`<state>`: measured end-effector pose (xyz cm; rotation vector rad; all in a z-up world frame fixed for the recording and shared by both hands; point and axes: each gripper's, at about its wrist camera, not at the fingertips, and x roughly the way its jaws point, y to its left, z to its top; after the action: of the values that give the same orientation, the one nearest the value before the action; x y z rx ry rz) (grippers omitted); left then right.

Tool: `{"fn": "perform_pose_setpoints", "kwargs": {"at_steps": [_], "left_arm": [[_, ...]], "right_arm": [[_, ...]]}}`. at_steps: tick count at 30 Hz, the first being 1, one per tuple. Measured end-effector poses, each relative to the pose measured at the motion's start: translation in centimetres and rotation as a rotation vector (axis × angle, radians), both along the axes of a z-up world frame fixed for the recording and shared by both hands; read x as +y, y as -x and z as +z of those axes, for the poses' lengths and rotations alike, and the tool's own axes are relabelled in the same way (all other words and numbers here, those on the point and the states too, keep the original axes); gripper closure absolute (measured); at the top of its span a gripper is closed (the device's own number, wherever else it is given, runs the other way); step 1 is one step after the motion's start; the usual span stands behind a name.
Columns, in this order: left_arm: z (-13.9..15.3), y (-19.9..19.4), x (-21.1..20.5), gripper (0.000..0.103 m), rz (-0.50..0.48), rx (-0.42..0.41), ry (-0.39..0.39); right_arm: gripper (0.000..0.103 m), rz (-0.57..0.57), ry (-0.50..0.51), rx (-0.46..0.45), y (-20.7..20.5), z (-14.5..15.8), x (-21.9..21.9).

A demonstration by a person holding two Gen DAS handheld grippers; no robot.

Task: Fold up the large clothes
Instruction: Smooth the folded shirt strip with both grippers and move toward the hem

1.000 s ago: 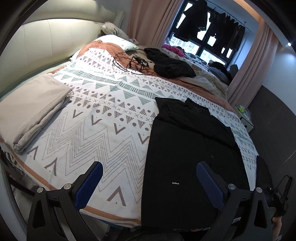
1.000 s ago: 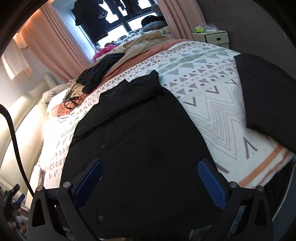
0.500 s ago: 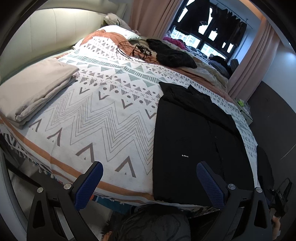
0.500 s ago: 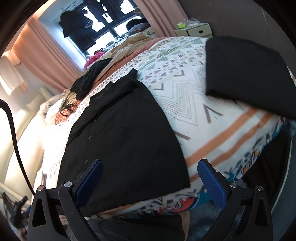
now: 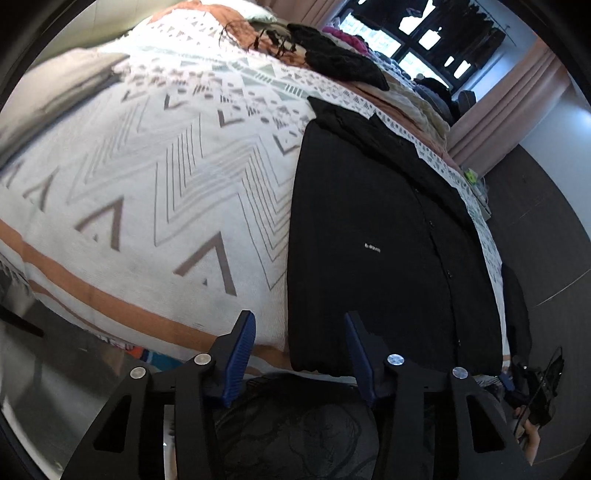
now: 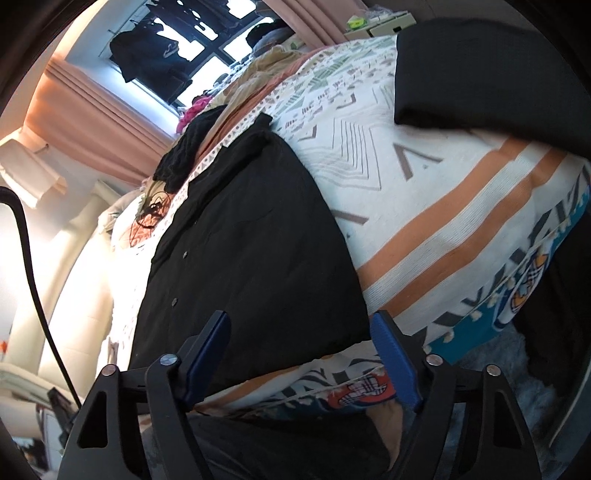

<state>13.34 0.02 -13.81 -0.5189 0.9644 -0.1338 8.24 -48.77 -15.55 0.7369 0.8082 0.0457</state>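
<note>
A black button-up shirt (image 5: 373, 236) lies flat on the patterned bedspread (image 5: 155, 177), its hem at the bed's near edge. It also shows in the right wrist view (image 6: 243, 251). My left gripper (image 5: 299, 350) is open and empty, low at the shirt's near-left hem corner, which sits between the blue pads. My right gripper (image 6: 301, 354) is open and empty, low at the shirt's near-right hem corner. I cannot tell whether either touches the fabric.
A folded black garment (image 6: 480, 70) lies on the bed to the right of the shirt. Folded grey cloth (image 5: 48, 92) lies far left. A dark crumpled garment (image 5: 340, 59) and cables lie further back. A nightstand (image 6: 384, 22) stands beyond the bed.
Both grippers have dropped from above the bed to its near edge, at the shirt's hem corners. Their jaws have narrowed but stay open.
</note>
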Motion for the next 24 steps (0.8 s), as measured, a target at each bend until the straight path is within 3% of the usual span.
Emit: {"fn": "perform_pose_setpoints", "kwargs": {"at_steps": [7, 12, 16, 19, 24], "left_arm": [[-1.8, -0.1, 0.7, 0.053, 0.017, 0.031, 0.14], [-2.3, 0.2, 0.7, 0.054, -0.002, 0.049, 0.25], [-2.4, 0.6, 1.0, 0.054, 0.001, 0.034, 0.348], [-1.9, 0.7, 1.0, 0.054, 0.008, -0.007, 0.352], [-2.3, 0.3, 0.8, 0.055, 0.034, 0.027, 0.336]], "right_arm": [[0.028, -0.008, -0.048, 0.018, -0.8, -2.1, -0.3], [0.037, -0.025, -0.082, 0.063, -0.7, -3.6, -1.2], [0.04, -0.003, -0.171, 0.0, -0.2, -4.0, -1.3], [0.04, 0.0, -0.189, -0.058, 0.1, -3.2, -1.3], [0.04, 0.01, -0.215, -0.12, -0.4, -1.9, -1.2]]}}
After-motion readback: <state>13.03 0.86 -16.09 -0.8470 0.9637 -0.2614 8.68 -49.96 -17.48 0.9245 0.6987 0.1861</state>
